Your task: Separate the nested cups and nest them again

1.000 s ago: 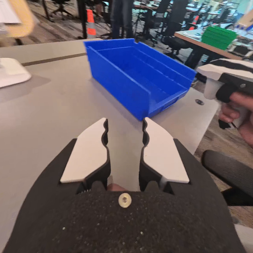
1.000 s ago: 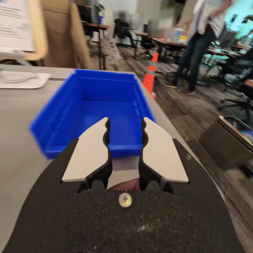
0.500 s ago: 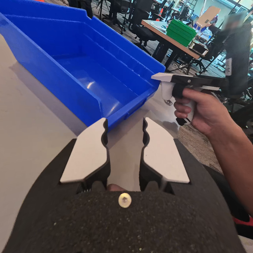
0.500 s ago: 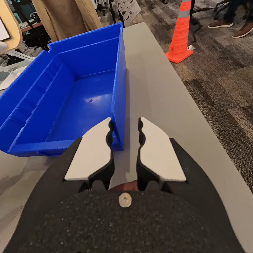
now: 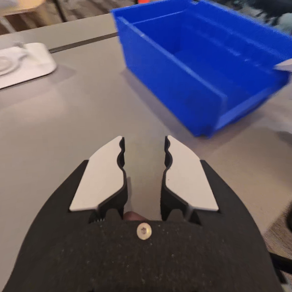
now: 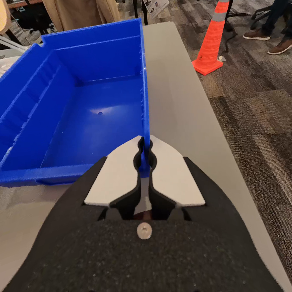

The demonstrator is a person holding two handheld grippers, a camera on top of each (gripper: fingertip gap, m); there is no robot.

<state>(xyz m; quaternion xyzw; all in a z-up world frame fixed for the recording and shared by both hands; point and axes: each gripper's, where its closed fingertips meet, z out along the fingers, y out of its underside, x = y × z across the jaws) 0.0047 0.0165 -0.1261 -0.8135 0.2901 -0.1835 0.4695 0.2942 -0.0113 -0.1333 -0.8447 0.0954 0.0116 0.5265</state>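
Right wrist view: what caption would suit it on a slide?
Right gripper shut on the side wall of an empty blue bin on a grey table.

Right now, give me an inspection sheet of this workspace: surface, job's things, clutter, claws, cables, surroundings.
Surface: grey table, with a dark seam running across its far part in the left wrist view.
Job's things: no cups seen; the blue bin stands on the table, nothing in it.
Clutter: a white tray-like object on the table left of the bin, blurred.
Claws: left claw open over bare table, holding nothing; right claw shut on the bin's right wall near its front corner.
Cables: nothing seen.
Surroundings: orange traffic cone on patterned carpet right of the table; a person's brown shoes beyond it.
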